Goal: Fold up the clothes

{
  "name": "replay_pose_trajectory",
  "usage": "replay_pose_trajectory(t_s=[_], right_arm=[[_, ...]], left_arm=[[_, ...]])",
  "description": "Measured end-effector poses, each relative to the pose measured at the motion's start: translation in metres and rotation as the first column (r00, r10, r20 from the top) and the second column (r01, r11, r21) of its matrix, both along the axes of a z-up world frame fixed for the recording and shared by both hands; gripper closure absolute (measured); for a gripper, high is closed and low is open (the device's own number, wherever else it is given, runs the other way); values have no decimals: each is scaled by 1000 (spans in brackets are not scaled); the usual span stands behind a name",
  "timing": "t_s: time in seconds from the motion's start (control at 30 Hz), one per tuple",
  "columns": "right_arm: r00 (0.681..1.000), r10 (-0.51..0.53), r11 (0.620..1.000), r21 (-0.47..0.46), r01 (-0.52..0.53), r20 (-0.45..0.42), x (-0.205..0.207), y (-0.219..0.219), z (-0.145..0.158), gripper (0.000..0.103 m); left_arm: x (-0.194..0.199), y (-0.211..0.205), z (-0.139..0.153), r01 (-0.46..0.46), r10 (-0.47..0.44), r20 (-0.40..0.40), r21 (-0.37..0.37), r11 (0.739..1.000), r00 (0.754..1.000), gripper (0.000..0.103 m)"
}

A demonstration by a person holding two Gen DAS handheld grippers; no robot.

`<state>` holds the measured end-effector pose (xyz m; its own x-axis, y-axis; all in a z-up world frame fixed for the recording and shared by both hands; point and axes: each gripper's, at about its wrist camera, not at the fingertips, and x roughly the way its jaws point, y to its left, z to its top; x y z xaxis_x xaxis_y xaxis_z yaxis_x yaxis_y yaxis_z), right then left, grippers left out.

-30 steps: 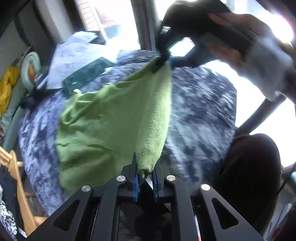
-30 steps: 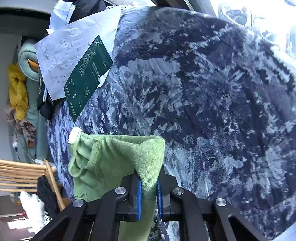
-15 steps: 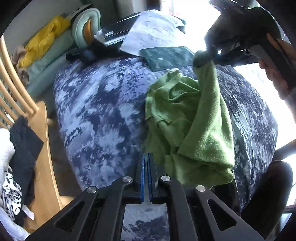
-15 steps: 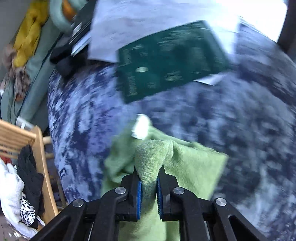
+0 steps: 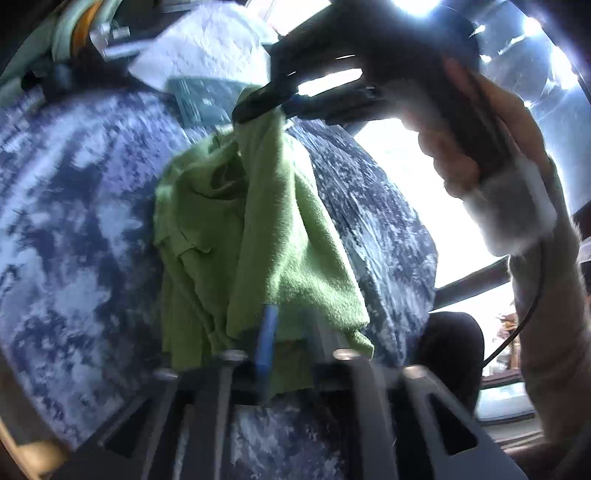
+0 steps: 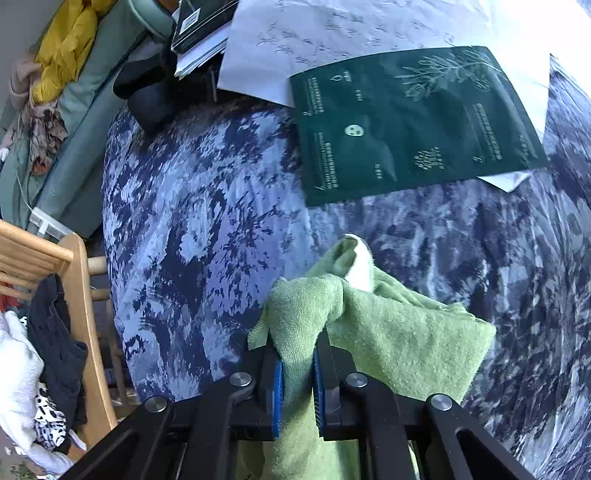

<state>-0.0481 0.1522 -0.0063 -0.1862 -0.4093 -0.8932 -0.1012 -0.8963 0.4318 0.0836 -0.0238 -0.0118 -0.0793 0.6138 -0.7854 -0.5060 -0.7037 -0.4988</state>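
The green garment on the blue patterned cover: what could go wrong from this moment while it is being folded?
1. Only the right tool grips the green garment. The left tool has just been opening with cloth between its fingers but not clearly pinched, so the fold could slump.
2. The raised corner hangs bunched above the blue patterned cover, so the fold may land crooked.
3. The dark green packet and white paper lie close behind; a swing could drag them.

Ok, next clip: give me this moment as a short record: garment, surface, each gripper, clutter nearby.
garment: green cloth, bunched, partly lifted off the surface
surface: blue-and-white patterned cover
right gripper: shut on a fold of the green cloth, holding it up
left gripper: jaws have just been opening, cloth edge lies between them, blurred, grip not clear
clutter: dark green packet on white paper; wooden chair with clothes
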Motion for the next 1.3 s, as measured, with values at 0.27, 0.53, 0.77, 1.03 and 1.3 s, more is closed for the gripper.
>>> replay_pose_trajectory(t_s=[0.27,0.53,0.77,1.03,1.3], right_arm=[[1000,-3,1000,-30,2,-5,8,23,0,93],[1000,-12,998,-59,11,-23,16,34,9,93],[999,-32,999,-36,31,-30,24,42,16,93],[999,-8,1000,-14,7,-38,21,19,24,93],[999,53,998,-25,-53,-13,4,-33,10,93]], left_arm=[[2,6,7,33,-33,-77,-4,999,996,31],[0,25,-12,64,-64,-1,-58,996,998,37],[18,19,-4,50,-52,-35,-47,998,998,91],[20,-4,13,-92,89,-27,-134,987,996,91],[14,-49,15,-193,192,-17,-130,973,981,91]])
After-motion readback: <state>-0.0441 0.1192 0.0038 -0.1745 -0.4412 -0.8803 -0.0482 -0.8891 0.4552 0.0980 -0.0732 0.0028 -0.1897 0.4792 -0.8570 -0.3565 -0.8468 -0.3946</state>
